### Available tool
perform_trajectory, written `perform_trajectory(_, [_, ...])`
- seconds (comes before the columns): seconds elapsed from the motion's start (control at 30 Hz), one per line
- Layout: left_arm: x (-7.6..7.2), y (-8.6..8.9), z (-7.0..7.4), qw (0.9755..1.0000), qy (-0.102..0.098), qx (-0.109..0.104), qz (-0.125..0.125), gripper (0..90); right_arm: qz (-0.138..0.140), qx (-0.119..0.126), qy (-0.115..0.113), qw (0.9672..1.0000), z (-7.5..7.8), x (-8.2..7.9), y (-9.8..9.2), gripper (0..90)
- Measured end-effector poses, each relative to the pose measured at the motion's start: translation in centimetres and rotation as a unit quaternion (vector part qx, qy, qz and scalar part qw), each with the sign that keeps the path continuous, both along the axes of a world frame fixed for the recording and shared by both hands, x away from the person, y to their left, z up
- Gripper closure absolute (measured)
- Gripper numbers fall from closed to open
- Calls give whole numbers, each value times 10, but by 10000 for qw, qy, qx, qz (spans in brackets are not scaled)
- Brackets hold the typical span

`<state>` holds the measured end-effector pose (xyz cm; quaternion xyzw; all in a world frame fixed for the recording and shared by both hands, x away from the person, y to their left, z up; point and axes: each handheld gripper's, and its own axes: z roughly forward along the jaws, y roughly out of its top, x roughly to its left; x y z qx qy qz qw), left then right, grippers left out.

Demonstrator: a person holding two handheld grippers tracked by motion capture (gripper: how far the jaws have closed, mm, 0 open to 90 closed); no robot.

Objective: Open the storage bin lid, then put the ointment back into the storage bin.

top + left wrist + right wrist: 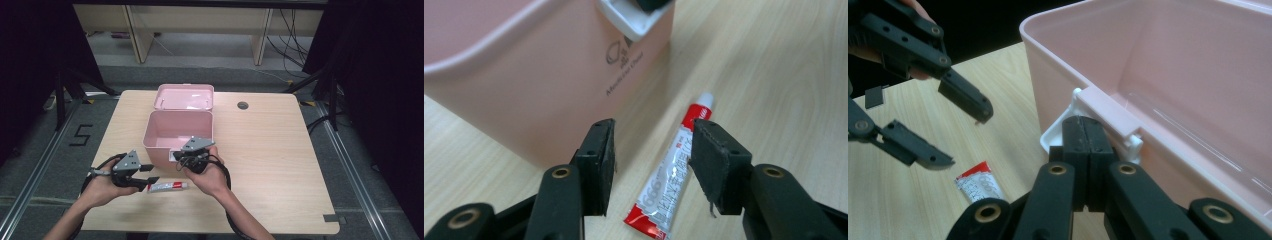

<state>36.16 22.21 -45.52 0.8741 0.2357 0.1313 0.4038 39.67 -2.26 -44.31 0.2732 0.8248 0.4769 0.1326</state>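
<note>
The light wooden tabletop (pixel 270 150) carries a pink box (pixel 170 131) standing open, its lid (pixel 184 96) folded back on the far side. A red-and-white tube (pixel 167 187) lies flat on the tabletop just in front of the box's near wall, apart from it, its white cap end pointing toward the person's right. The left gripper (pixel 148 178) is held low at the tube's crimped end, with its fingers (pixel 596 160) standing apart; in the left gripper view the tube (pixel 674 175) lies on the wood between and below them, running close past the right-hand finger, and neither pad is seen to press on it. The same view shows the box's front wall (pixel 524 95) just beyond, printed with a small logo and lettering, with the white latch (pixel 634 20) at its upper edge. The right gripper (pixel 186 159) is at the near rim of the box. In the right gripper view its fingers (pixel 1074 150) are closed flat against each other, with their tips up against the white latch (pixel 1060 132) under the rim tab; whether any part of the latch is pinched between them cannot be made out. That view also shows the left gripper (pixel 955 135) open above the tube's red end (pixel 978 184).
</note>
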Motion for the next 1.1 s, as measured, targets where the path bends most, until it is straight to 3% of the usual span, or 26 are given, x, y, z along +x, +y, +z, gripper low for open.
perform_trajectory(0.13, [-1, -2, -2, 9999, 85, 31, -85, 499, 4, 9, 8, 10000, 0, 0, 0, 900])
perform_trajectory(0.2, [0, -2, -2, 9997, 28, 141, -180, 492, 13, 8, 6, 10000, 0, 0, 0, 900])
perform_trajectory(0.33, [-1, -6, -2, 9995, 47, 168, -261, 477, 8, -10, 11, 10000, 0, 0, 0, 900])
perform_trajectory(0.53, [4, -11, -4, 9973, 75, 507, -535, 463, -7, 39, 6, 10000, 0, 0, 0, 900])
perform_trajectory(0.6, [4, -13, -3, 9969, 82, 527, -580, 462, 8, 5, 19, 10000, 0, 0, 0, 900])
perform_trajectory(0.67, [4, -16, -4, 9976, 133, 400, -550, 461, 3, 9, 19, 10000, 0, 0, 0, 900])
perform_trajectory(0.73, [5, -17, -3, 9969, 160, 478, -605, 460, 32, -11, -15, 10000, 0, 0, -1, 900])
perform_trajectory(0.8, [5, -18, -4, 9975, 260, 360, -549, 454, 30, 19, -26, 10000, 0, 1, -1, 900])
perform_trajectory(0.9, [7, -16, -2, 9972, 349, 397, -521, 444, -31, 70, -8, 10000, -1, 0, 1, 900])
perform_trajectory(1.1, [9, -16, -3, 9977, 517, 130, -420, 408, 54, -43, -36, 10000, 0, 2, 1, 900])
